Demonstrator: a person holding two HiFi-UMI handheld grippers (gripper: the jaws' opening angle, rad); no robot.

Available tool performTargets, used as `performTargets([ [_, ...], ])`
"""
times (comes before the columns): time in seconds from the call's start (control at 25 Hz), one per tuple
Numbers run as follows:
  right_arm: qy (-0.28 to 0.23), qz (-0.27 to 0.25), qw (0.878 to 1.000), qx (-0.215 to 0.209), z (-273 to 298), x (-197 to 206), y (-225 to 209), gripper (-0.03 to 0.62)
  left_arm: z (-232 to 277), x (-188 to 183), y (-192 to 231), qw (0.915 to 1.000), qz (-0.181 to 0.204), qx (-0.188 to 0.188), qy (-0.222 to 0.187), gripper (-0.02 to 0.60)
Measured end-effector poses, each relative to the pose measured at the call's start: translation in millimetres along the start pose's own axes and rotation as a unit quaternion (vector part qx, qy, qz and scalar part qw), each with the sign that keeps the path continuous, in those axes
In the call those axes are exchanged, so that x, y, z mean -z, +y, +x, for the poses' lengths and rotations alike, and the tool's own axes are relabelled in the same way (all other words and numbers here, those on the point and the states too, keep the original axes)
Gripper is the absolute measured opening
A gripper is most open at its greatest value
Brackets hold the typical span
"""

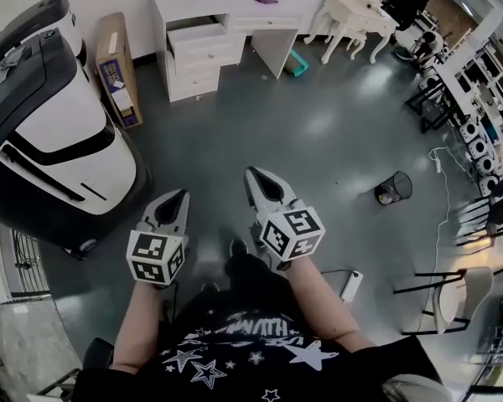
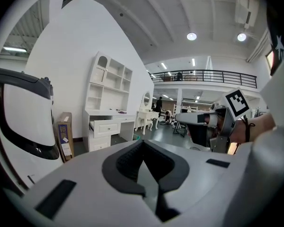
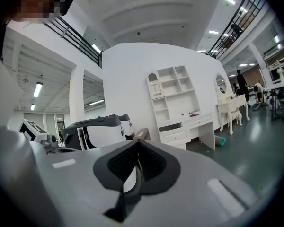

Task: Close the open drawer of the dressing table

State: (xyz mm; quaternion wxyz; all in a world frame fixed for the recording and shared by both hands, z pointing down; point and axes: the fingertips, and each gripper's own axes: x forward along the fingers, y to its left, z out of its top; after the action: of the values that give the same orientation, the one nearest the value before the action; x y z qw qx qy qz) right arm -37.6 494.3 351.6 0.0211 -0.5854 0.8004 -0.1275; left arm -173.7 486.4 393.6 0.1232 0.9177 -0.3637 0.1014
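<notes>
The white dressing table stands against the far wall, across a stretch of grey floor. Its top drawer is pulled out to the front. Both grippers are held side by side in front of the person, far short of the table and pointing towards it. My left gripper is shut with nothing in it, and so is my right gripper. In the left gripper view the table with its open drawer sits beyond the shut gripper. The right gripper view shows table and drawer past its shut gripper.
A large white and black machine fills the left side. A cardboard box leans beside the dressing table. A second white vanity table stands at the back right. A black bin, a power strip and chairs are to the right.
</notes>
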Motion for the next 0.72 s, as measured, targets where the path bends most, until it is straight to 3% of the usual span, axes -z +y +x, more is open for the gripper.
performTargets([
  [0.32,0.018,0.033,0.999,0.0,49,12,-56,0.003,55,-7,22,0.9998,-0.005,-0.012,0.012,0.009],
  [0.72,0.001,0.068,0.998,0.01,104,-24,-159,0.003,159,-40,39,0.9994,-0.006,-0.024,0.023,0.009],
])
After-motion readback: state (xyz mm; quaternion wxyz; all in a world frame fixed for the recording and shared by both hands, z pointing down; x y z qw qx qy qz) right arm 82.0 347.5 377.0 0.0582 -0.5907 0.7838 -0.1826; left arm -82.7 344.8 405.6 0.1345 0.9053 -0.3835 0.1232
